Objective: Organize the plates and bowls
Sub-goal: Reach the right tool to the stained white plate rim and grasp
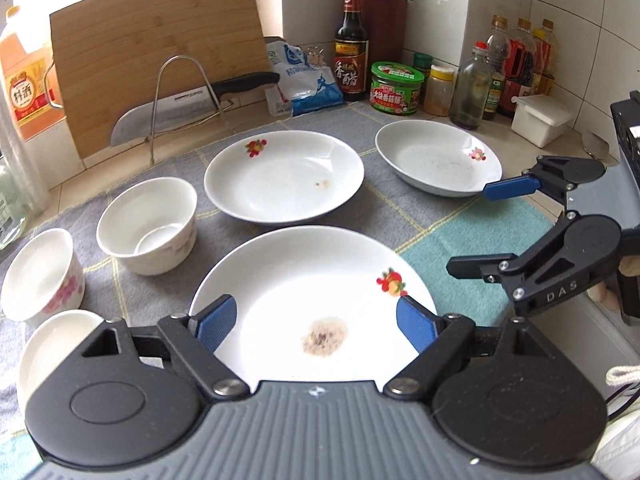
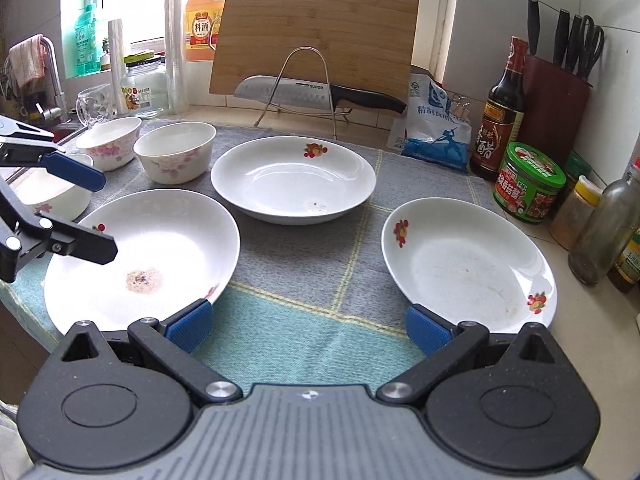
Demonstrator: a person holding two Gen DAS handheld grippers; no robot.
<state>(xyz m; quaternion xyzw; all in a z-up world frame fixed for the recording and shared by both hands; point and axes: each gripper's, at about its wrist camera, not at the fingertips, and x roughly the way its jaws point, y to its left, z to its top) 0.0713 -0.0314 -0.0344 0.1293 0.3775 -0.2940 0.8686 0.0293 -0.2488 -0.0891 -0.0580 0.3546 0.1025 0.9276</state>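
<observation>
Both the left gripper [image 1: 314, 322] and the right gripper [image 2: 308, 330] hold their fingers spread wide and empty, the left above the stained plate [image 1: 304, 280].

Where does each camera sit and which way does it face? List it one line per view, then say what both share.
Left wrist view: sits on the left gripper, angled down over the stained plate; its open blue-padded fingers show, with the right gripper at right.
Right wrist view: sits on the right gripper, facing the checked cloth and cutting board; the left gripper shows at left.
Shared: three plates, flowered bowls, knife, vinegar bottle.
</observation>
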